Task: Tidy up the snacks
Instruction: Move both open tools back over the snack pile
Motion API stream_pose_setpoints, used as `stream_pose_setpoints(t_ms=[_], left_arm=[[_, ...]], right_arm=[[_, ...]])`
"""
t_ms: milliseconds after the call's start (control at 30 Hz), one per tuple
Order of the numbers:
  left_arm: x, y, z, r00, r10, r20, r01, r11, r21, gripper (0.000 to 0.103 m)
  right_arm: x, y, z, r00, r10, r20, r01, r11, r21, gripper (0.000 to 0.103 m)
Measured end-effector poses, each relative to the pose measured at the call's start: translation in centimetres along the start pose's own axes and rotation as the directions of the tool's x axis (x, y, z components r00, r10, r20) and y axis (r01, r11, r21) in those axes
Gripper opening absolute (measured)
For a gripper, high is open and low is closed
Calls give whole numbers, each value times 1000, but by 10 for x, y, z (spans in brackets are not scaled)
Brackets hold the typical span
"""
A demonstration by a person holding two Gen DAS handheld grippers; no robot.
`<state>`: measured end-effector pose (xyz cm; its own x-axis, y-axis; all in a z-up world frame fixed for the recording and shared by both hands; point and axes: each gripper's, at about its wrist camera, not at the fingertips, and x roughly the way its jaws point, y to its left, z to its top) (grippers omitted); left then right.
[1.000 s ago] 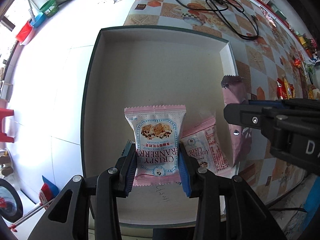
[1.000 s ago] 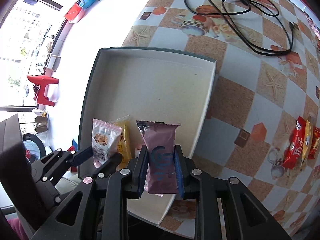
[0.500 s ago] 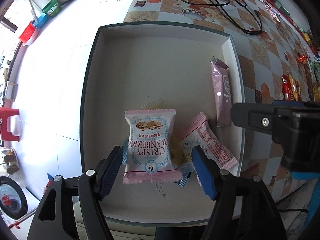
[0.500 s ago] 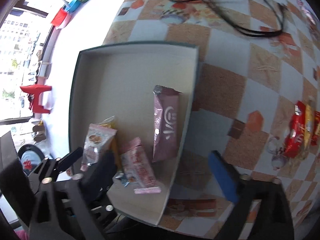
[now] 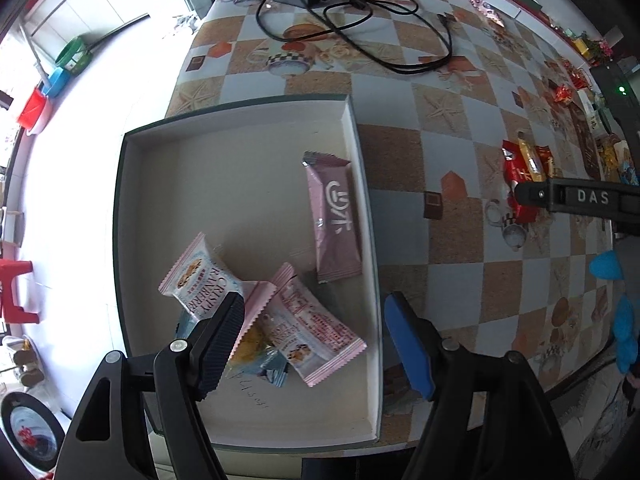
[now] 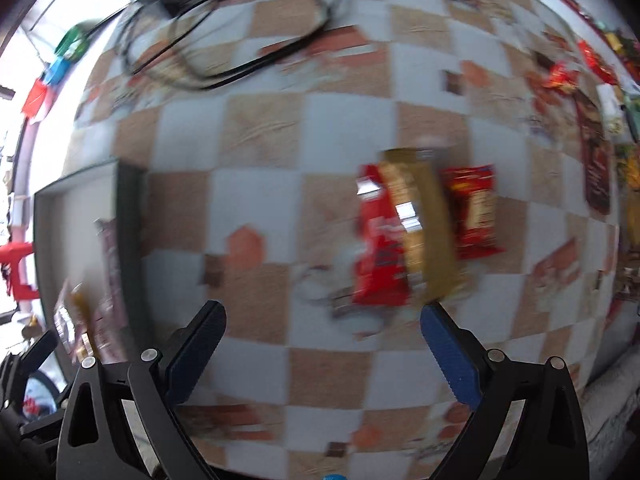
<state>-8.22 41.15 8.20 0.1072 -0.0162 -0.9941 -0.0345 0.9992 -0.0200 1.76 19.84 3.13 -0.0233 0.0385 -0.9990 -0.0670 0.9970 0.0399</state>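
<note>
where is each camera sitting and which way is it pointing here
Left wrist: sits on the left gripper, looking down into the shallow white cardboard box with its pink snack packets; its own open fingers show below, and the right gripper's black body at the right edge.
Right wrist: sits on the right gripper, looking down, blurred, at the red and gold snack packets on the checkered tablecloth; its open fingers show.
Shared: box, red and gold packets, black cable, tablecloth.
</note>
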Motion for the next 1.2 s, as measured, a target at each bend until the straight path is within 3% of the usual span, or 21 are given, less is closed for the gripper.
stream_pose_setpoints(t_ms=[200,400,600,1200], left_arm=[[-3,-27,9,1000,-26,-8,26,999,30,77],[-6,-44,8,1000,-16,-21,17,999,39,78],[-5,-59,5,999,6,-42,-4,999,33,78],[12,-112,15,996,18,-91,-8,994,105,79]], right_arm=[[15,-54,27,999,-38,-19,39,998,40,98],[39,-76,47,998,-21,-66,23,999,34,98],[56,-104,63,993,76,-89,-66,992,106,102],[73,-249,5,992,36,-122,-11,980,200,102]])
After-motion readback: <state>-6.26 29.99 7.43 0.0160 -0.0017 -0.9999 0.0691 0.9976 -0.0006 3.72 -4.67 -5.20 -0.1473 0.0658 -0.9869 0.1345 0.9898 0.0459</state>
